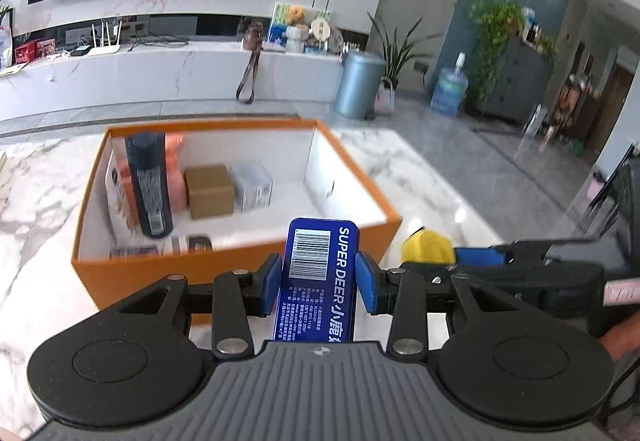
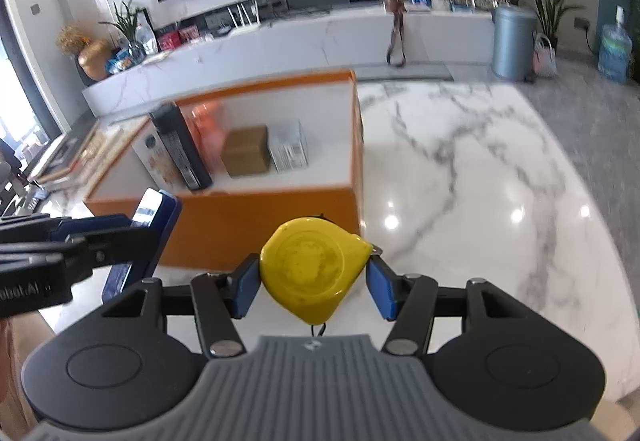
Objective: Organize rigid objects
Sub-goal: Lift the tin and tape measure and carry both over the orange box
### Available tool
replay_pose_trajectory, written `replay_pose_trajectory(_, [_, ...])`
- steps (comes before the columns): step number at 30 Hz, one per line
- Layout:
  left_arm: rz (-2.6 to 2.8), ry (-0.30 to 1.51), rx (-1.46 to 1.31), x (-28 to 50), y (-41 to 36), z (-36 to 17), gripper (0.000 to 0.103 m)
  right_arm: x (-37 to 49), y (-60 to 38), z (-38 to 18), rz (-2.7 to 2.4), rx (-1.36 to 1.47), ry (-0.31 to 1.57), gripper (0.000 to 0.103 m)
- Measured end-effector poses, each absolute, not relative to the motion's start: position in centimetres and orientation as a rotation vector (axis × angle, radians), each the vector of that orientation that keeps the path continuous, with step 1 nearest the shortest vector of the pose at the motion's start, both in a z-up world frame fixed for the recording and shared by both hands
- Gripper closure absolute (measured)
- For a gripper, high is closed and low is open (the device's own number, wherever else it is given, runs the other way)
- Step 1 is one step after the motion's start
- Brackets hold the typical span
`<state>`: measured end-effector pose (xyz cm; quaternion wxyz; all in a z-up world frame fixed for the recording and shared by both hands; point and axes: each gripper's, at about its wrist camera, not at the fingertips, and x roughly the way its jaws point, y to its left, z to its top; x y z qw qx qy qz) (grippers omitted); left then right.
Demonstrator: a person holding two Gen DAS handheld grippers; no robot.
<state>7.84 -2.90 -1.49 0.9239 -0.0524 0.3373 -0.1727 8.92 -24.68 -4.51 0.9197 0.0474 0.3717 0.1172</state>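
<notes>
My left gripper (image 1: 318, 277) is shut on a flat blue "SUPER DEER" tin (image 1: 320, 273), held lengthwise between the blue pads, just in front of the orange box (image 1: 236, 273). My right gripper (image 2: 312, 285) is shut on a yellow tape measure (image 2: 312, 269), raised above the marble table. In the left wrist view the tape measure (image 1: 428, 247) shows to the right of the tin. The right wrist view shows the blue tin (image 2: 154, 237) at the left in the other gripper. The orange box (image 2: 256, 225) holds a tall dark bottle (image 1: 148, 185), a brown carton (image 1: 210, 191) and a small grey box (image 1: 252, 187).
The white marble table (image 2: 460, 181) stretches right of the box. Framed boards (image 2: 92, 149) lie left of the box. Beyond the table stand a long white TV bench (image 1: 160, 69), a grey bin (image 1: 358, 83) and a water jug (image 1: 448, 89). A person's hand (image 1: 618, 337) shows at the right edge.
</notes>
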Motion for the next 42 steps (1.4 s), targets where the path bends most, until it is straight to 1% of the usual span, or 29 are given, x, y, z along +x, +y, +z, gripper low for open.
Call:
replay_pose_trajectory(12, [-0.342,0.672,-0.146,13.3,-1.4,1.6,0.058,12.6,-21.9,-0.8,0.319,0.040,0.679,0.045])
replay_pose_trajectory(18, [-0.334,0.733,-0.133,16.9,-0.9,1.2,0.058,15.9,-21.0,-0.6,0.354,-0.040,0.682,0.045])
replay_pose_trajectory(28, [-0.296,0.930,-0.232,22.6,0.2,-3.4,0.058,24.0,-20.2,-3.2,0.444,-0.139,0.884,0.045])
replay_pose_trajectory(32, [-0.259,1.007,-0.305,24.8,0.5,-5.8,0.058,26.4,-18.0,-4.7,0.508,-0.265,0.955,0.045])
replay_pose_trajectory(42, [-0.165,1.151,-0.307,28.4,0.0,-10.3,0.058,30.8,-14.9,-8.9,0.614,-0.459,1.109,0.045])
